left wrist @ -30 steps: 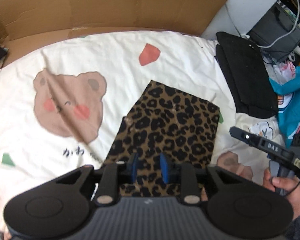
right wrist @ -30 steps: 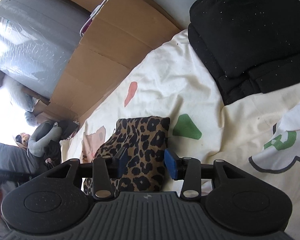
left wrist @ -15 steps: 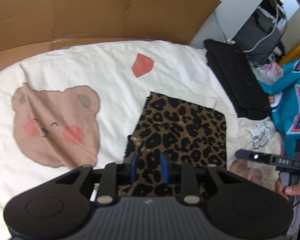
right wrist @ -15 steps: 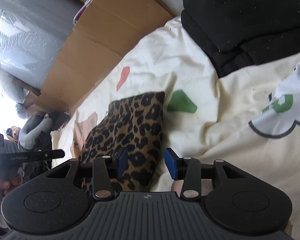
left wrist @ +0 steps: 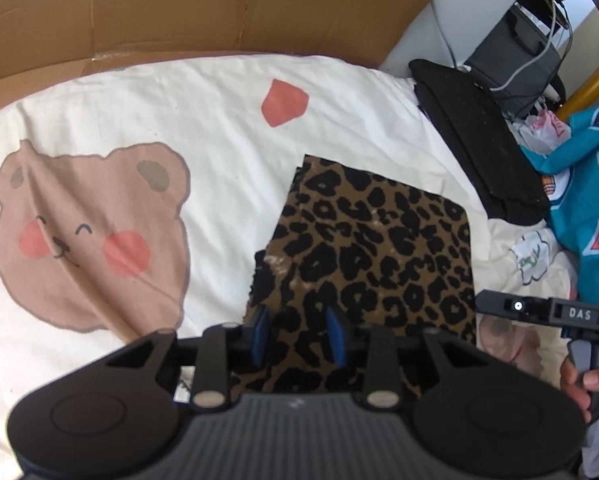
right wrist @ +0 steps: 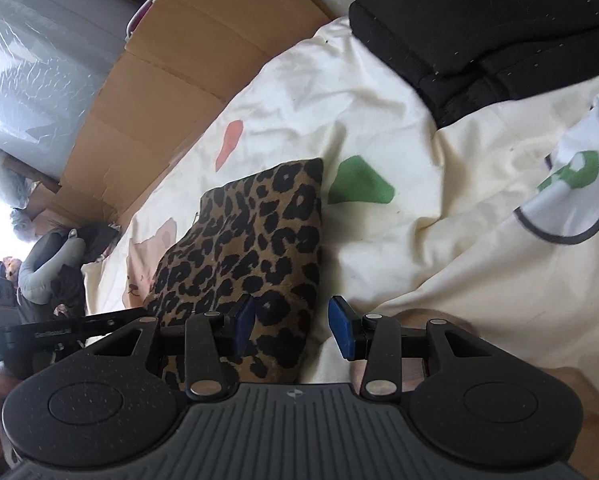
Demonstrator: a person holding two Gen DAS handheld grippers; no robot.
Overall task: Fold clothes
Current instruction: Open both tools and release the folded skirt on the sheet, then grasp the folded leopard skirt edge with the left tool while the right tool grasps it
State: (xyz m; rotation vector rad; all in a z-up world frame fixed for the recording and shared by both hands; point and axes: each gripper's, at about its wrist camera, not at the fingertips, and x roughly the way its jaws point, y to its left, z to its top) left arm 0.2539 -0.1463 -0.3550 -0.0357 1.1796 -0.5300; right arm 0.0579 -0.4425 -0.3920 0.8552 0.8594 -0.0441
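Observation:
A folded leopard-print cloth (left wrist: 379, 248) lies flat on the cream bear-print sheet (left wrist: 139, 120). My left gripper (left wrist: 297, 336) hangs low over the cloth's near edge, pointing steeply down. Its jaws are opening; the cloth lies under the blue pads, which do not pinch it. My right gripper (right wrist: 295, 328) stands open at the cloth's (right wrist: 251, 240) near right corner, with its left pad over the fabric and its right pad over bare sheet. One of the right gripper's fingers (left wrist: 511, 306) and the hand (left wrist: 591, 380) holding that gripper show in the left wrist view.
Folded black clothes (left wrist: 479, 152) are stacked at the sheet's right edge, also seen as black clothes (right wrist: 479, 20). A teal jersey (left wrist: 587, 184) and a white printed garment (right wrist: 579, 200) lie beyond. Cardboard (left wrist: 179, 12) lines the far side. A grey device with cables (left wrist: 515, 56) stands behind.
My left gripper has come down closer to the leopard cloth and its pads have spread apart. The right gripper has slid a little along the cloth's edge with its jaws unchanged.

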